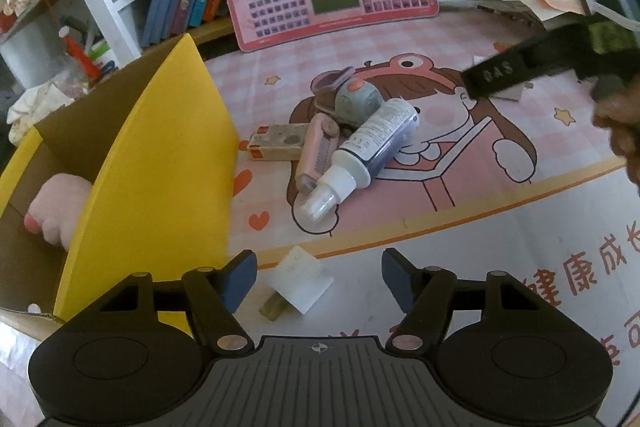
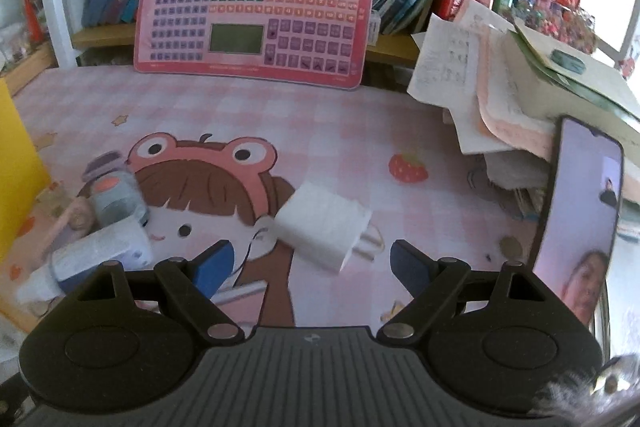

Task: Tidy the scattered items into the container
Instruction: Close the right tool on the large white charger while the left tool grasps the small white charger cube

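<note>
Just ahead of each gripper sits a white charger plug, and that's the relation that matters. Left gripper (image 1: 319,281): jaws wide apart, nothing between them, with a white plug (image 1: 298,281) lying on the mat between and slightly beyond the blue pads, its prongs pointing down-left toward the left pad. The yellow cardboard box (image 1: 160,163) stands immediately left of it, flap up, a pink plush (image 1: 60,215) already inside. Right gripper (image 2: 312,263): also spread wide and empty, with its own white plug (image 2: 320,223) just in front, between the fingertips' line and a little up; body tilted, long axis running upper-left to lower-right, prongs toward the right pad. Remaining pile, well forward of the left gripper: spray bottle (image 1: 360,155), pink tube (image 1: 314,151), eraser block (image 1: 276,142), grey toy (image 1: 356,99). My read: left is nearer the box, so its plug is the short move; closing across the plug's narrow side looks workable.
</note>
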Tool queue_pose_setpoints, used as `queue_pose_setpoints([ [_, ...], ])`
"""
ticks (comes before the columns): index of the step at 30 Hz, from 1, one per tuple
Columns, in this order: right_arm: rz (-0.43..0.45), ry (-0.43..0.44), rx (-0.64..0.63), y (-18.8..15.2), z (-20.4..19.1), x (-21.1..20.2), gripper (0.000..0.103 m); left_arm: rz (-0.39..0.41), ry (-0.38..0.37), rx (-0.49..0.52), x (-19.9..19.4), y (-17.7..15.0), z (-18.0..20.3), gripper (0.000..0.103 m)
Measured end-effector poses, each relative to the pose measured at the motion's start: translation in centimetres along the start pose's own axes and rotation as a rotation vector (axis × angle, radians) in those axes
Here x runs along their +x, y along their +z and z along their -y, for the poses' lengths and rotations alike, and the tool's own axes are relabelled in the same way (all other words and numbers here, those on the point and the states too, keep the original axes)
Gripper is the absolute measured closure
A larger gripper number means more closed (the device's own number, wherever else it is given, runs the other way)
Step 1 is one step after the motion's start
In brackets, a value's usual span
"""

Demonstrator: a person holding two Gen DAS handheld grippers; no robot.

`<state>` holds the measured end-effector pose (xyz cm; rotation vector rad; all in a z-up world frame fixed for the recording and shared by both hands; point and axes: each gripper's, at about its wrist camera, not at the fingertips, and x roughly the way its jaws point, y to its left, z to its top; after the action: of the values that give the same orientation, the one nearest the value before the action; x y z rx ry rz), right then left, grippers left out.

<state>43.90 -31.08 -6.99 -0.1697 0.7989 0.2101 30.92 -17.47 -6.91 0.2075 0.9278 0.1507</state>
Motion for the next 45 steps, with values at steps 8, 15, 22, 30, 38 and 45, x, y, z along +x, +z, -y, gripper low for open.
queue_pose_setpoints([
  [8,-0.025,-0.002,-0.005,1.0,0.6,2.8,0.017,0.006,0.024,0.025,0.6,0.3,0.3,0.033],
  [15,-0.045,0.007,-0.015,1.3,1.1,4.0,0.02,-0.044,0.006,0.016,1.5,0.5,0.2,0.034],
  [22,-0.032,0.042,-0.001,1.0,1.5,4.0,0.039,-0.061,-0.069,-0.063,1.4,0.2,-0.3,0.064],
  [30,-0.052,0.072,0.015,-0.3,2.0,2.4,0.04,-0.067,-0.13,-0.03,0.9,-0.3,0.1,0.068],
  [38,-0.057,0.066,0.013,-1.5,1.4,1.2,0.038,-0.033,-0.138,0.007,1.3,-0.1,0.1,0.066],
  [45,-0.079,0.076,0.012,-1.4,1.4,0.9,0.04,-0.042,-0.211,-0.017,1.4,-0.1,-0.5,0.079],
])
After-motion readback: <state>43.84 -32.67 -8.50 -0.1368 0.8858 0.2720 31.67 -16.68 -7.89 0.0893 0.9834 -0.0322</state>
